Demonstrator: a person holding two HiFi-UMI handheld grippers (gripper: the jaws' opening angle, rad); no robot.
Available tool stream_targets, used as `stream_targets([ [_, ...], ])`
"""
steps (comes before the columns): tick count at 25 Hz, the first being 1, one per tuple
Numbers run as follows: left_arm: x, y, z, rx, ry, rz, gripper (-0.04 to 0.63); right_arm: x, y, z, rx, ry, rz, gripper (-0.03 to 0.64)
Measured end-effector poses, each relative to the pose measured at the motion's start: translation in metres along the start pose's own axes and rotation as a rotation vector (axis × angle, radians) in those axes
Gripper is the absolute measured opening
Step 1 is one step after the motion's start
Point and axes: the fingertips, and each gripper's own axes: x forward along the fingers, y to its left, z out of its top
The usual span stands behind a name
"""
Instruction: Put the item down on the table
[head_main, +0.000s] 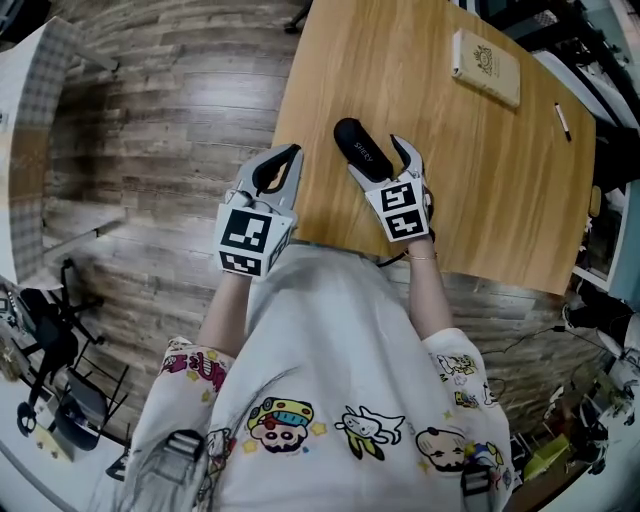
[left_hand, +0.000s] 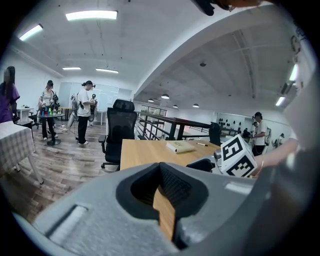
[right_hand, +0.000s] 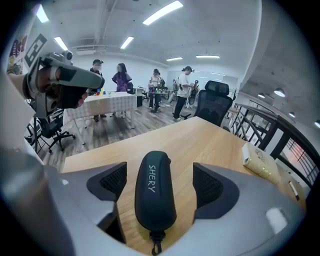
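case (head_main: 362, 150) flat on table (head_main: 470, 190) | r gripper (right_hand: 158, 175) jaws apart, clear | near front edge

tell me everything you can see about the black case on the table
The black case is a long, rounded pouch, fabric-looking, with SHERY in pale letters on top and a zip pull at its near end. It lies flat on the wooden table, between the open jaws of the right gripper, neither pad touching it.
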Motion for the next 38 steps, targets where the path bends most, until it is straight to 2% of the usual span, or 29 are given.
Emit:
stream_targets([
  [8,0.000,-0.008,0.012,0.028,-0.027,-0.024,-0.002,-0.032,-0.014,0.017,0.016,-0.075,-0.075,0.405],
  [15,0.000,-0.023,0.024,0.061,-0.052,-0.061,-0.002,-0.076,-0.025,0.025,0.102,-0.177,-0.148,0.377],
  [24,0.010,-0.043,0.032,0.101,-0.057,-0.128,-0.002,-0.127,-0.038,0.033,0.243,-0.344,-0.196,0.281],
  [28,0.013,-0.055,0.035,0.115,-0.059,-0.161,-0.002,-0.151,-0.044,0.038,0.302,-0.424,-0.218,0.218],
  [38,0.014,-0.071,0.038,0.133,-0.060,-0.205,-0.002,-0.187,-0.047,0.034,0.378,-0.557,-0.246,0.078],
])
